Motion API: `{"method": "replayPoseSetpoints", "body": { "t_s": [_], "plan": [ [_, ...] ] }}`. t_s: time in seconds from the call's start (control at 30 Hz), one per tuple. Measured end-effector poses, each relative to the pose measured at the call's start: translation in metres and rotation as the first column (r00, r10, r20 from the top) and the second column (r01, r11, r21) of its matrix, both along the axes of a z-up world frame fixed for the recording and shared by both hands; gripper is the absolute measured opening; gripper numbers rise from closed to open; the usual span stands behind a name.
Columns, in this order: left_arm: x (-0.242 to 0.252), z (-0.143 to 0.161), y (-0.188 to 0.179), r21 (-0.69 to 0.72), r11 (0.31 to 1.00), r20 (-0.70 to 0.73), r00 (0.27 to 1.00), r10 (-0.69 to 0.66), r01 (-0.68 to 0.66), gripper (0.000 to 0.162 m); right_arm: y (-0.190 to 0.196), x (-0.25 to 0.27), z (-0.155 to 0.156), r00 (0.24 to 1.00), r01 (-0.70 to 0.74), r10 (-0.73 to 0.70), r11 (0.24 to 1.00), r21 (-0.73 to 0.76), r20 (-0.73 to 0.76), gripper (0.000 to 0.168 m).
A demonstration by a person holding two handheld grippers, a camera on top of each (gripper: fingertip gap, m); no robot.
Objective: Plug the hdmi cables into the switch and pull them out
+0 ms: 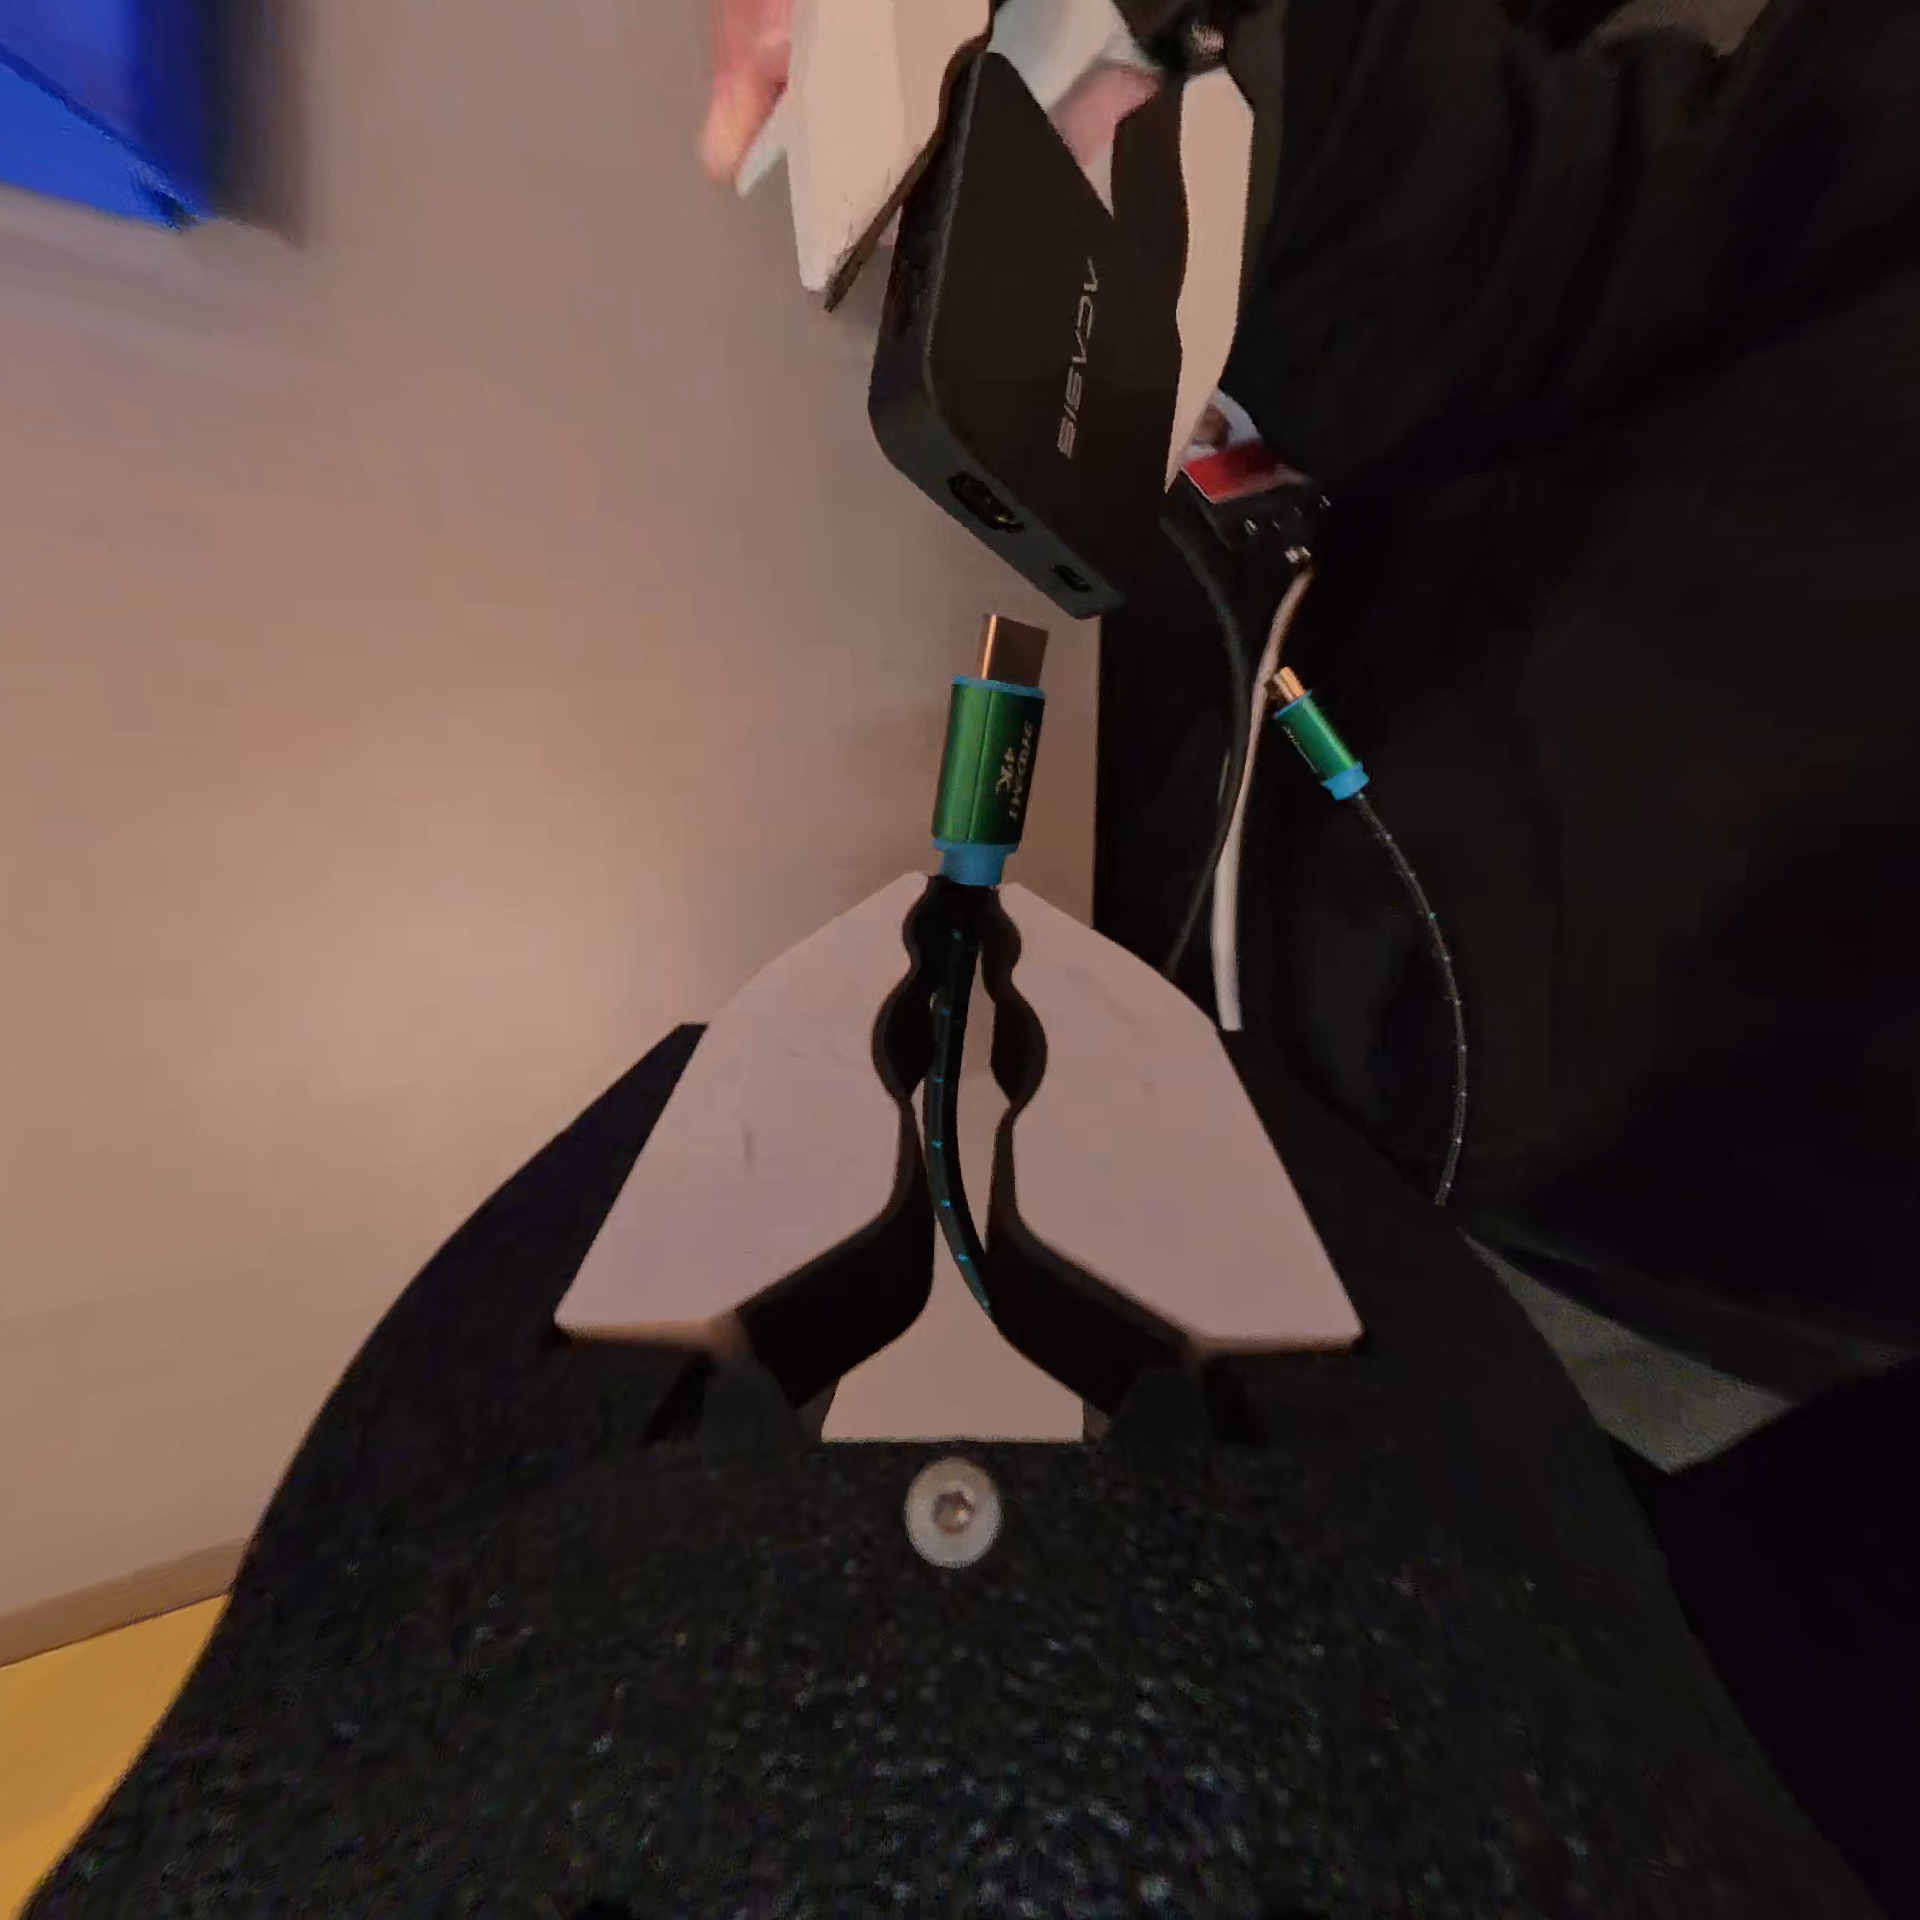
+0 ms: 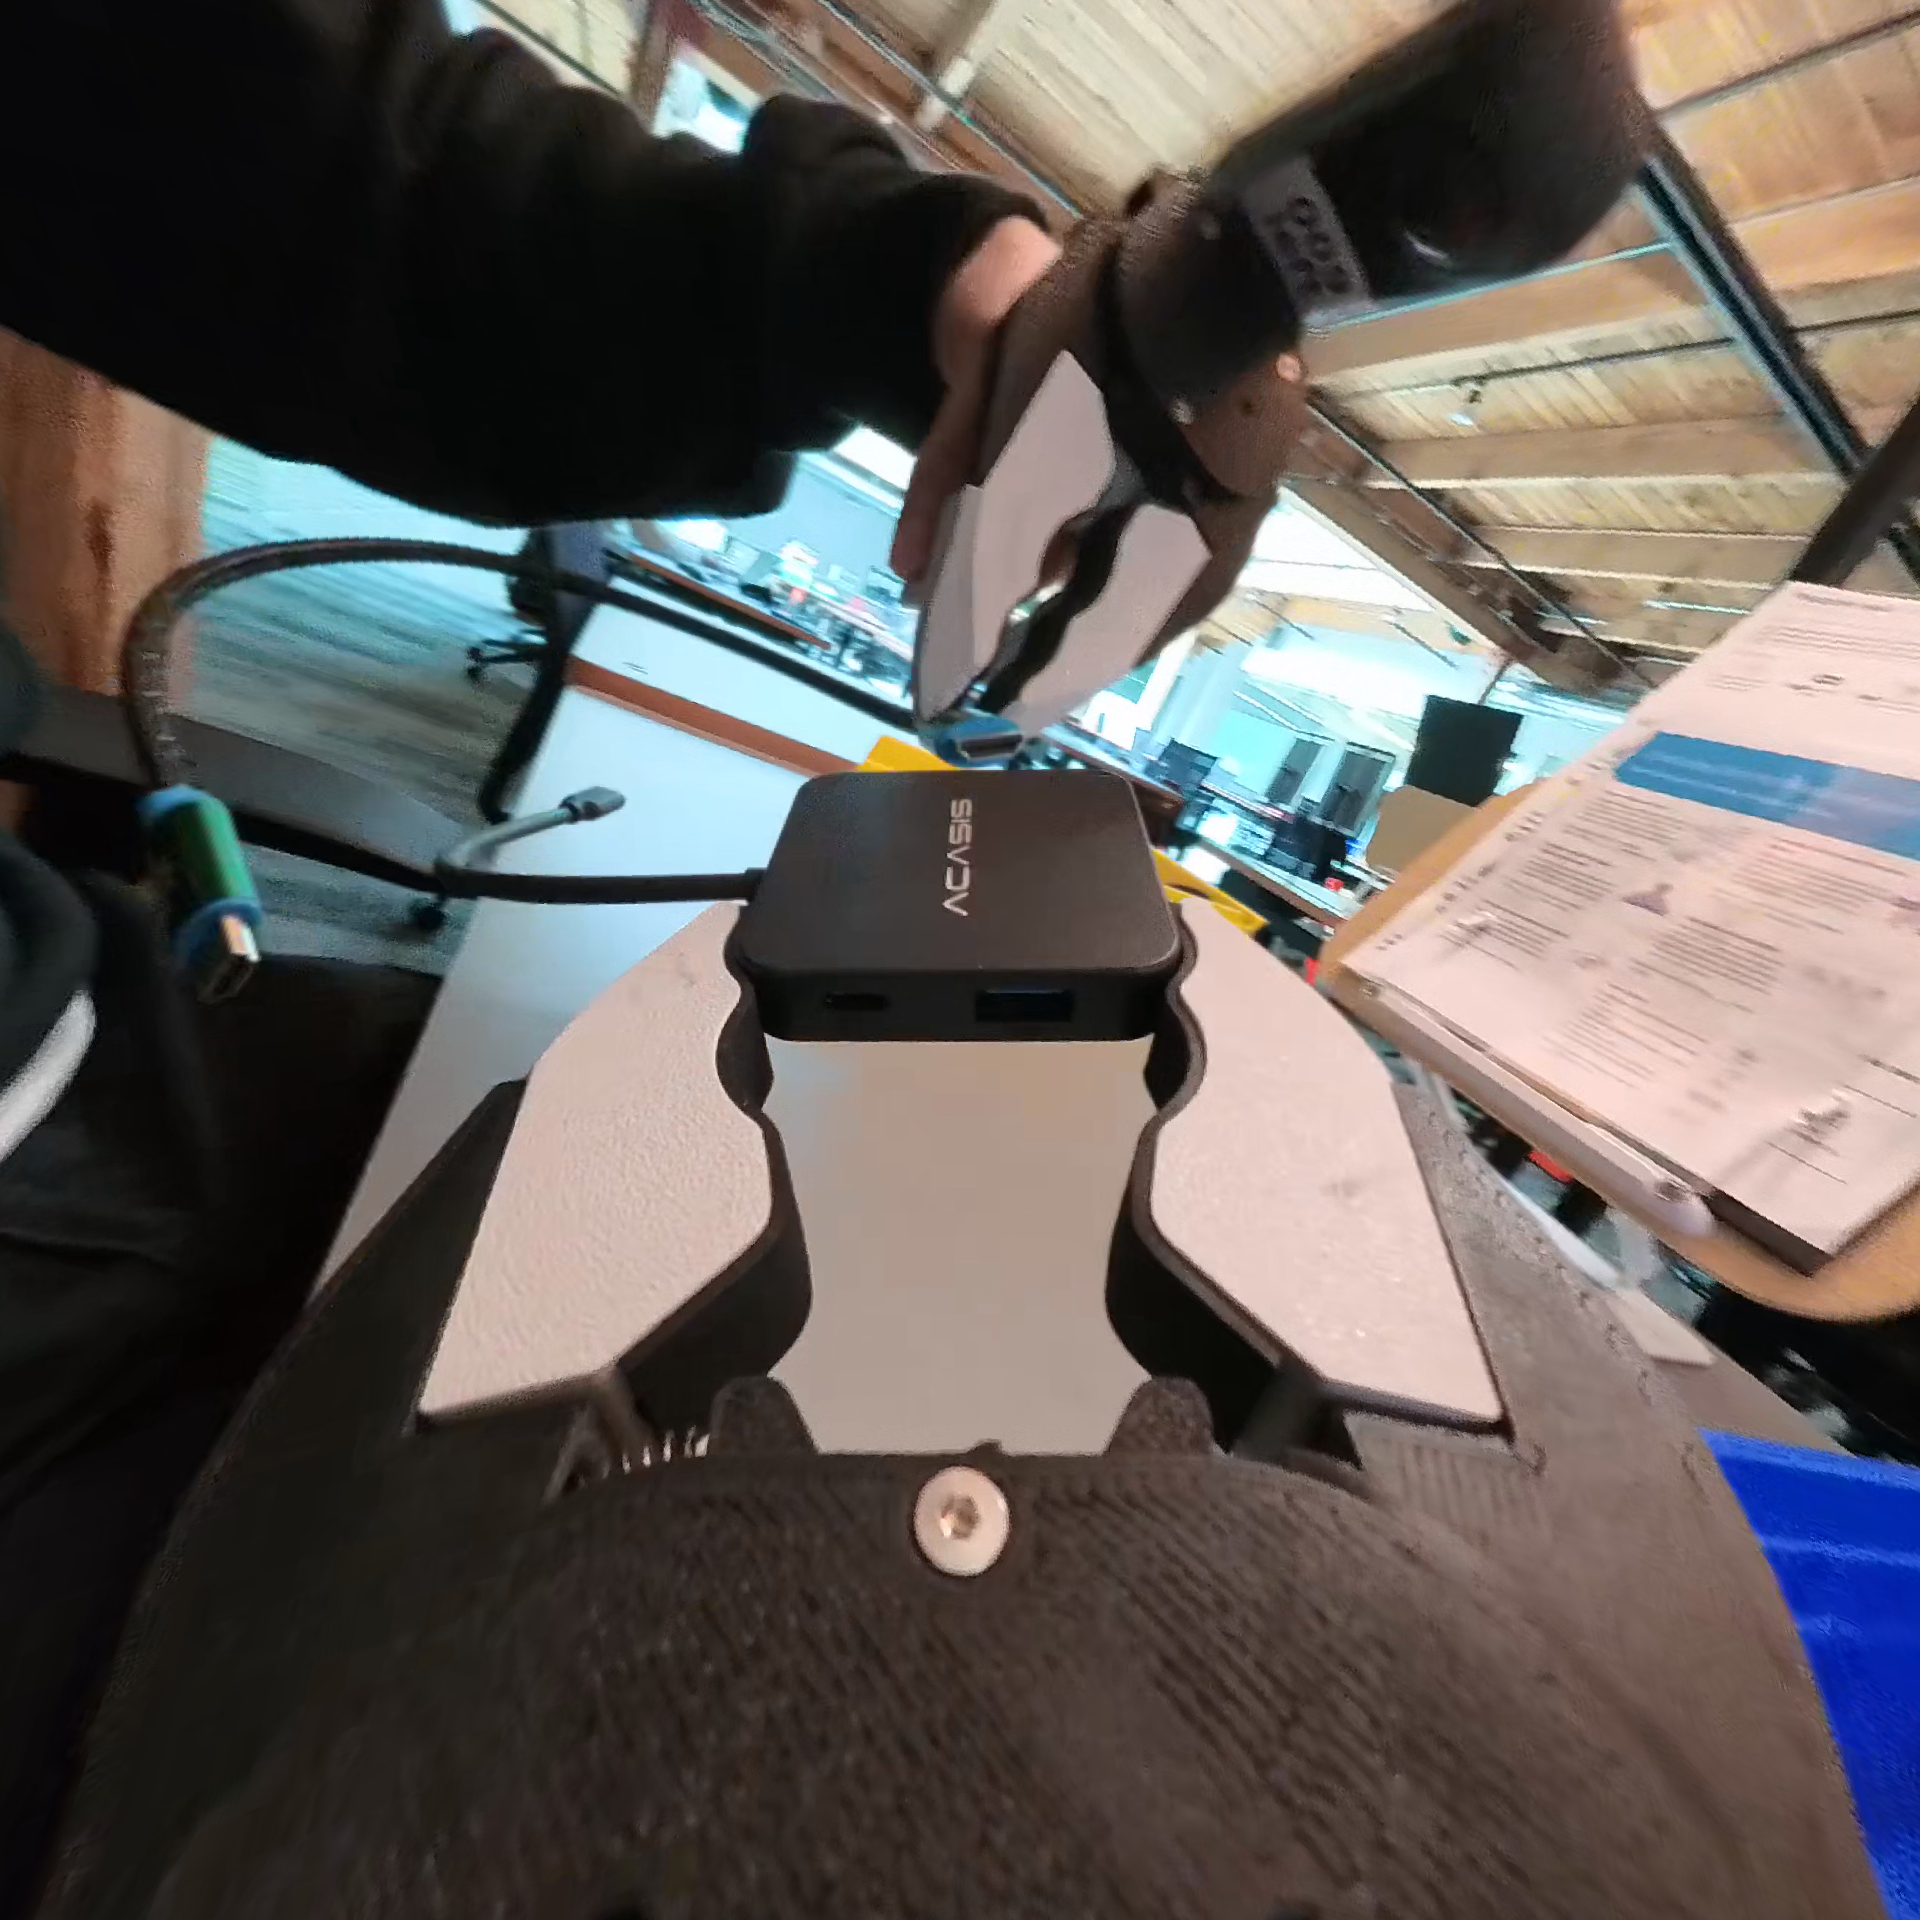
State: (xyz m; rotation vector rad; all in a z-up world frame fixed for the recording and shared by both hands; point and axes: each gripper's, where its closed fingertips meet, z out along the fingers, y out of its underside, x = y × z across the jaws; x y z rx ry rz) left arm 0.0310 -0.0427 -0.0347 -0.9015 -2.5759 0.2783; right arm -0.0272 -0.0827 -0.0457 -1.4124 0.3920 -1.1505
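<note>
My left gripper is shut on a braided black HDMI cable just behind its green plug. The plug's metal tip points at the black switch and sits a short gap below its port, not inserted. My right gripper is shut on the switch, holding it by its sides in the air. The left gripper also shows in the right wrist view, with the plug tip at the switch's far edge. The cable's other green plug hangs free; it also shows in the right wrist view.
A person in a black sleeve holds the left gripper. The switch's own grey cable trails left. A clipboard with papers lies at right, and a blue bin at lower right. A white table lies below.
</note>
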Motion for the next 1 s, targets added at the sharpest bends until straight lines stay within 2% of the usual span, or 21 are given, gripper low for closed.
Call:
{"method": "replayPoseSetpoints", "body": {
  "t_s": [0.1, 0.33, 0.5, 0.7, 0.87, 1.0],
  "plan": [
    [-0.004, -0.004, 0.006, 0.11, 0.993, 0.002, 1.0, -0.029, 0.029, 0.005, 0.007, -0.003, -0.001, 0.998, -0.063, 0.063, 0.998, -0.002, 0.0, 0.073],
    [-0.009, -0.012, 0.017, 0.295, 0.954, -0.048, 0.998, -0.039, 0.052, 0.006, 0.013, -0.002, -0.009, 0.995, -0.097, 0.095, 0.994, -0.042, -0.037, 0.072],
    [-0.009, -0.016, 0.015, 0.291, 0.955, -0.023, 0.998, -0.054, 0.059, 0.006, 0.017, 0.002, -0.016, 0.99, -0.121, 0.116, 0.991, -0.049, -0.084, 0.073],
    [-0.005, -0.019, 0.012, 0.285, 0.958, 0.008, 1.0, -0.018, 0.015, 0.006, 0.017, 0.004, -0.019, 0.977, -0.149, 0.153, 0.988, 0.037, -0.145, 0.072],
    [-0.002, -0.024, 0.013, 0.308, 0.951, 0.033, 0.999, -0.023, 0.012, 0.005, 0.019, 0.006, -0.022, 0.976, -0.142, 0.141, 0.99, 0.008, -0.168, 0.072],
    [-0.006, -0.023, 0.007, 0.273, 0.962, 0.029, 0.999, -0.02, 0.011, 0.005, 0.013, 0.005, -0.018, 0.979, -0.122, 0.126, 0.992, 0.033, -0.162, 0.072]
  ]
}}
